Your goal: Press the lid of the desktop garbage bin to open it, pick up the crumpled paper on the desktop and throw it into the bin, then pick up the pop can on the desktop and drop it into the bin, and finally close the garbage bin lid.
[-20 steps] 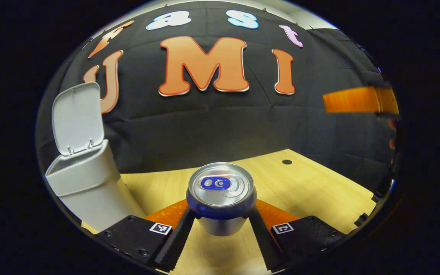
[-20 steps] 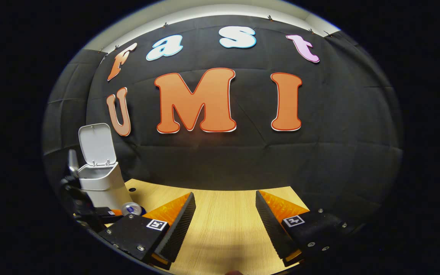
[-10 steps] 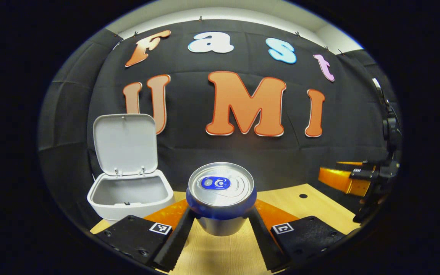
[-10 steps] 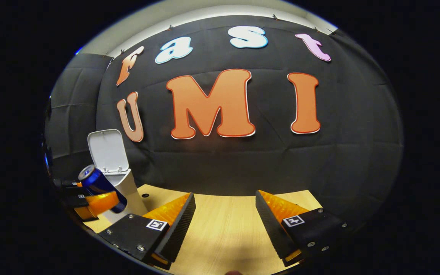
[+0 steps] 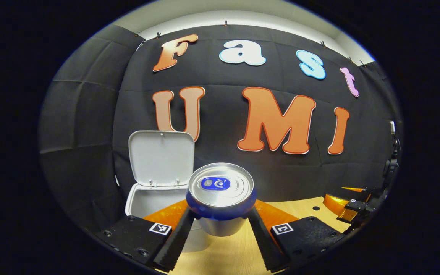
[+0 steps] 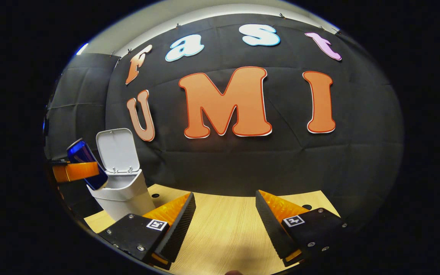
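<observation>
The left tool [image 5: 220, 225] grips the pop can [image 5: 220, 194] between both fingers, lifted clear of the wooden table [image 5: 227, 256], just in front of the white desktop garbage bin [image 5: 143, 200], whose lid [image 5: 161, 154] stands upright and open. In the right gripper view the can [image 6: 86, 164] is held tilted beside the bin [image 6: 122, 194], near its open rim. The right tool [image 6: 225, 225] hovers over the table to the right of the bin, fingers spread wide, holding nothing.
</observation>
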Demonstrator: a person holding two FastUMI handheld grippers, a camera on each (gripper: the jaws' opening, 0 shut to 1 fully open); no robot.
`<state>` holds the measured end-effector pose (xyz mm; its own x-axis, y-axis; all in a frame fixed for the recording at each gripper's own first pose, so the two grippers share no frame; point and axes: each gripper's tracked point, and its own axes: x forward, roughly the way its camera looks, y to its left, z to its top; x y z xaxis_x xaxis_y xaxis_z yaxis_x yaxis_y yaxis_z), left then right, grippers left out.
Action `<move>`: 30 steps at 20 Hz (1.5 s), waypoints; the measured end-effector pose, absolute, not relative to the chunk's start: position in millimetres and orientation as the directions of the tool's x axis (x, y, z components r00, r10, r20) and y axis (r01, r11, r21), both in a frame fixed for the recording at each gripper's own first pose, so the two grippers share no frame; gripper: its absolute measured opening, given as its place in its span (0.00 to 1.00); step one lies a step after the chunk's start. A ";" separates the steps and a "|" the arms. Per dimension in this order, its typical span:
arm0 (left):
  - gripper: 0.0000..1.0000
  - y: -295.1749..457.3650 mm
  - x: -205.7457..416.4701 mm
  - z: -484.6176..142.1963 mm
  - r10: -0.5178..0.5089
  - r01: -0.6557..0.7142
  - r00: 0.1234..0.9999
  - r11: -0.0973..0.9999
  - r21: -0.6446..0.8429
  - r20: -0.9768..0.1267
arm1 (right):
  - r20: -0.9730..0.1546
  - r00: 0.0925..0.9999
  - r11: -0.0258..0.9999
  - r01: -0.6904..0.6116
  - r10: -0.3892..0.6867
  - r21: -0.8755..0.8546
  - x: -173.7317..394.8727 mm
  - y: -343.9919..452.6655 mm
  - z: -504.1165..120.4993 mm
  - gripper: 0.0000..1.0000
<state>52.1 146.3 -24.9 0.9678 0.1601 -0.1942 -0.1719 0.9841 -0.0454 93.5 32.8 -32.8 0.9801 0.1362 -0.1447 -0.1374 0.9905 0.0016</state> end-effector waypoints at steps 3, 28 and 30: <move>0.80 177.1 54.5 -12.3 0.208 -0.218 0.962 0.975 -0.036 -0.175 | -0.151 0.980 0.991 -0.132 0.131 0.003 96.9 33.9 -35.2 0.94; 0.80 311.8 127.7 -83.4 0.326 -0.348 0.916 0.935 -0.063 -0.233 | -0.190 0.982 1.000 0.003 -0.007 -0.022 81.1 -4.3 -51.9 0.94; 0.82 313.6 129.1 -92.8 0.327 -0.352 0.913 0.934 -0.066 -0.245 | -0.187 0.982 1.000 0.010 -0.015 -0.023 78.2 -7.9 -50.3 0.94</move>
